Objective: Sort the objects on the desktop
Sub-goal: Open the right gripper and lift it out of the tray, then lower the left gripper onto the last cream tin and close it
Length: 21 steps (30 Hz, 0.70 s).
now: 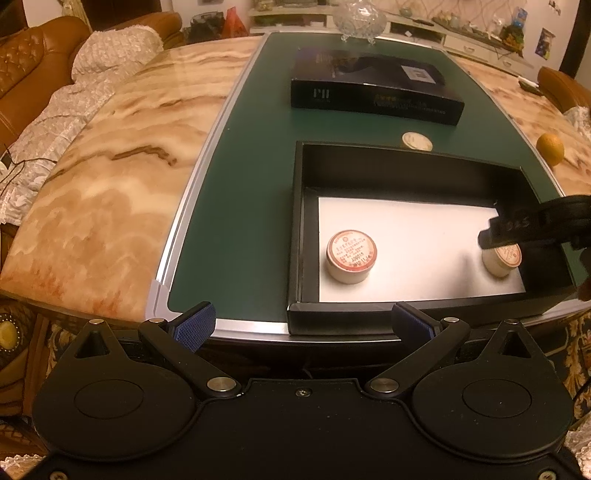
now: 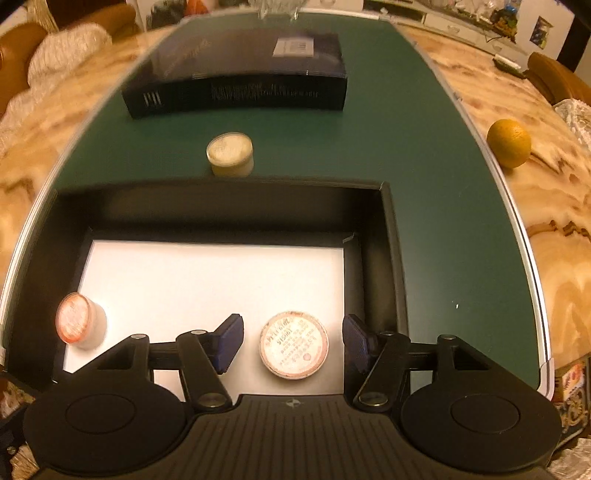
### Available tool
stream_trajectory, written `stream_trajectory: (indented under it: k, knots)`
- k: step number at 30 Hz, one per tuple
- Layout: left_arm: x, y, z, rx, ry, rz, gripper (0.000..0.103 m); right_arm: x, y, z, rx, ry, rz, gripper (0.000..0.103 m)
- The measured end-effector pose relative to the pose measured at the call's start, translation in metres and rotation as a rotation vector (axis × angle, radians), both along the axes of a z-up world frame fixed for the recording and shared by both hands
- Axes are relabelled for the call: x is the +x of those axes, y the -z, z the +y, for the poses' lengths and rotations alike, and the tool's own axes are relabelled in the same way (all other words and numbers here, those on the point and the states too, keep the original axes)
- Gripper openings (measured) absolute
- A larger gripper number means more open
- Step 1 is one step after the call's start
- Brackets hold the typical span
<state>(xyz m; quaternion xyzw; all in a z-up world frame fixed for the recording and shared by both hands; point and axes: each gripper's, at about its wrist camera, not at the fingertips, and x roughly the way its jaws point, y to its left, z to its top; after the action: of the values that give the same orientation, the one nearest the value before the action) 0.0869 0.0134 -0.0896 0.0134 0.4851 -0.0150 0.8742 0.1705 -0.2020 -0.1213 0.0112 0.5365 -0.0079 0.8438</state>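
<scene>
Left gripper point(image 1: 301, 325) idling agape, empty, outside open box point(image 2: 391, 236); left tub point(image 2: 79, 321) sitting inside; right gripper point(image 2: 293, 343) straddling second tub point(image 2: 293, 345), pads apart, clear; loose tub point(image 2: 229, 153) lying beyond, right hand nearer

orange point(image 2: 508, 143) on marble table point(image 1: 110, 177) beside green mat point(image 1: 251, 206) | glass bowl point(image 1: 359, 18) at mat's far end | sofa point(image 1: 33, 62) behind

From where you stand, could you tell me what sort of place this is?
Most likely a home living or dining room: a marble-patterned table with a green mat, a brown leather sofa beside it, and a crystal bowl before a cluttered white cabinet.
</scene>
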Motion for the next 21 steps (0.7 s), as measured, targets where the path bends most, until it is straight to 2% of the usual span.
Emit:
stream_trajectory:
  k: [4, 8, 11, 16, 18, 21]
  knots:
    - [0.0, -0.006, -0.003, 0.012, 0.0, -0.014, 0.103, -0.014, -0.018, -0.013, 0.073, 0.067, -0.077, 0.063]
    - [0.009, -0.015, -0.006, 0.033, -0.013, -0.048, 0.103, -0.061, -0.029, -0.029, 0.209, 0.234, -0.192, 0.076]
    - [0.024, -0.023, -0.012, 0.055, -0.023, -0.083, 0.103, -0.105, -0.025, -0.028, 0.256, 0.327, -0.277, 0.081]
    - [0.054, -0.032, -0.036, 0.088, 0.01, -0.125, 0.103, -0.141, -0.039, -0.021, 0.245, 0.369, -0.365, 0.082]
    - [0.068, -0.033, -0.051, 0.094, 0.034, -0.147, 0.103, -0.149, -0.043, -0.02, 0.256, 0.38, -0.396, 0.09]
    - [0.095, -0.029, -0.076, 0.13, 0.055, -0.162, 0.103, -0.154, -0.044, -0.01, 0.204, 0.383, -0.436, 0.09]
